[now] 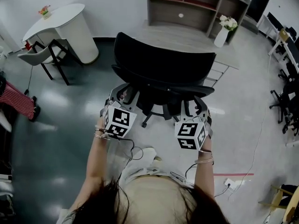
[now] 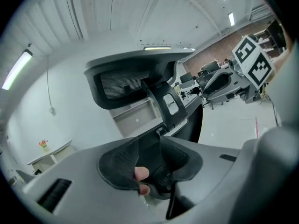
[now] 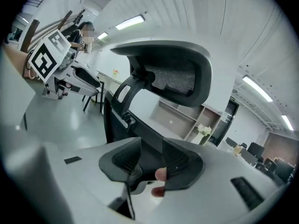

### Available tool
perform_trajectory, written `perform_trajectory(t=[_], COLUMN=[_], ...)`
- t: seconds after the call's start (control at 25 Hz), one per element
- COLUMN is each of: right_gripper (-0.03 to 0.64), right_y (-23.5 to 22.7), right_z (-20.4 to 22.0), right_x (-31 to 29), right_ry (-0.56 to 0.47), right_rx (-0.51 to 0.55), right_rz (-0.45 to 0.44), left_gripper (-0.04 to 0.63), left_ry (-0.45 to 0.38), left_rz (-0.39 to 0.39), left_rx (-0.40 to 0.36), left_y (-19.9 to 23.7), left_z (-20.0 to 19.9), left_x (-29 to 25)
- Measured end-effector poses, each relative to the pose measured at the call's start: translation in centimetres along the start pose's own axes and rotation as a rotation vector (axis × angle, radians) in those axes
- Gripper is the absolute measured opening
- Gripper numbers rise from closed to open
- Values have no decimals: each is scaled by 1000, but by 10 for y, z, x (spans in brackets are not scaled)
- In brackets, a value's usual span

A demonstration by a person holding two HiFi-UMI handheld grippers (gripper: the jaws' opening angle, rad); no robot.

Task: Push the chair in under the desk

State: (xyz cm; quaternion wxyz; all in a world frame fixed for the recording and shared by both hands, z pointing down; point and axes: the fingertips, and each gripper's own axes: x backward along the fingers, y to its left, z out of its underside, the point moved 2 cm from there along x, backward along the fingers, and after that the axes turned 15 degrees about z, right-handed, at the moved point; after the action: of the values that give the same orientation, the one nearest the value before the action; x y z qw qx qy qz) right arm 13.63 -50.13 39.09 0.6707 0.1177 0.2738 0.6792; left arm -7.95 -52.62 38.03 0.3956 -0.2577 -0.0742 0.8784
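A black office chair (image 1: 163,71) stands with its back toward me, in front of a light wooden desk (image 1: 191,38). My left gripper (image 1: 117,97) is at the left edge of the backrest and my right gripper (image 1: 198,108) is at its right edge. In the left gripper view the left gripper (image 2: 149,160) has the dark backrest edge filling the gap between its pads, with the mesh headrest (image 2: 126,80) rising above. The right gripper view shows the right gripper (image 3: 152,160) the same way, below the headrest (image 3: 173,69). Both look shut on the backrest.
A white vase of flowers (image 1: 225,29) stands on the desk's right end, with a shelf unit (image 1: 196,3) behind. At the far left are a white round table (image 1: 60,24) and a grey chair (image 1: 42,55). Black chairs (image 1: 285,101) line the right edge. A cable and socket (image 1: 229,183) lie on the floor.
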Motion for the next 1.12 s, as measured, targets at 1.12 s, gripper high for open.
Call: perform_trajectory(t=[1.12], right_gripper=[51], right_y=[13], right_z=[4], right_x=[115], right_ry=[-8], right_rx=[-83], right_rz=[54], left_gripper=[34], left_ry=[-50], left_rz=[-61], left_rx=[35], left_y=[-82], left_z=[2], left_x=[108])
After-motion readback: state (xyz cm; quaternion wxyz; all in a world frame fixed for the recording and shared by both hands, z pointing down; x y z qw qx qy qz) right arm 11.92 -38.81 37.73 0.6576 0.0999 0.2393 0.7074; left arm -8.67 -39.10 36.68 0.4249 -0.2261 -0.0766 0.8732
